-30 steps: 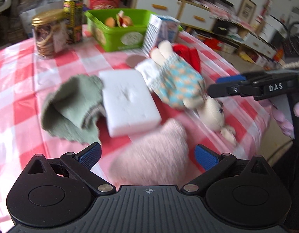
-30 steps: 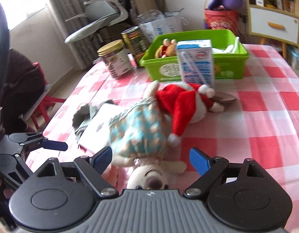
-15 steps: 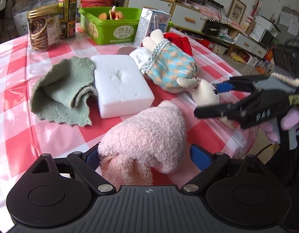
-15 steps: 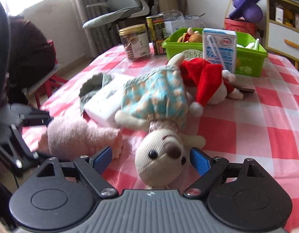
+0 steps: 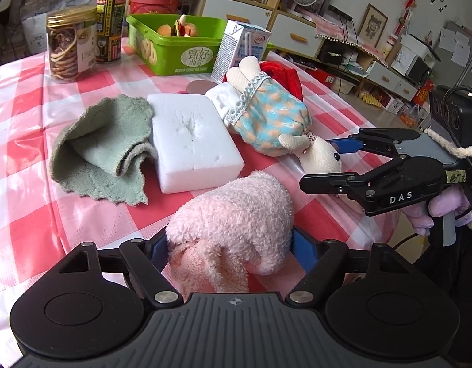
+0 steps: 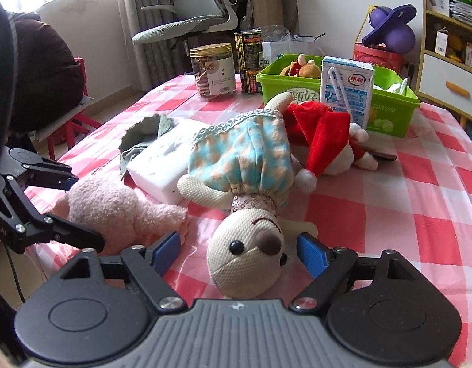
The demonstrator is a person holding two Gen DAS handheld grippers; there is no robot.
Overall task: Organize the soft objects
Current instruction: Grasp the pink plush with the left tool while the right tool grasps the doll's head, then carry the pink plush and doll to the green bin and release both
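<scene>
A pink fluffy plush (image 5: 232, 214) lies at the table's near edge between the open fingers of my left gripper (image 5: 229, 248), which straddles it; it also shows in the right wrist view (image 6: 113, 205). A cream rabbit doll in a blue-orange dress (image 6: 245, 190) lies head toward me, its head between the open fingers of my right gripper (image 6: 239, 250). That doll (image 5: 272, 122) and the right gripper (image 5: 331, 162) show in the left wrist view. A red Santa-hat plush (image 6: 324, 138), a white foam block (image 5: 193, 138) and a green cloth (image 5: 104, 150) lie nearby.
A green bin (image 5: 174, 46) with small toys stands at the back, a milk carton (image 6: 347, 89) in front of it. A cookie jar (image 5: 70, 43) and a can (image 5: 110, 24) stand back left. The red-checked tablecloth (image 5: 27, 128) drops off at the near edge.
Both grippers have moved in closer: the left now straddles the pink plush, the right now straddles the doll's head. Nothing has been lifted.
</scene>
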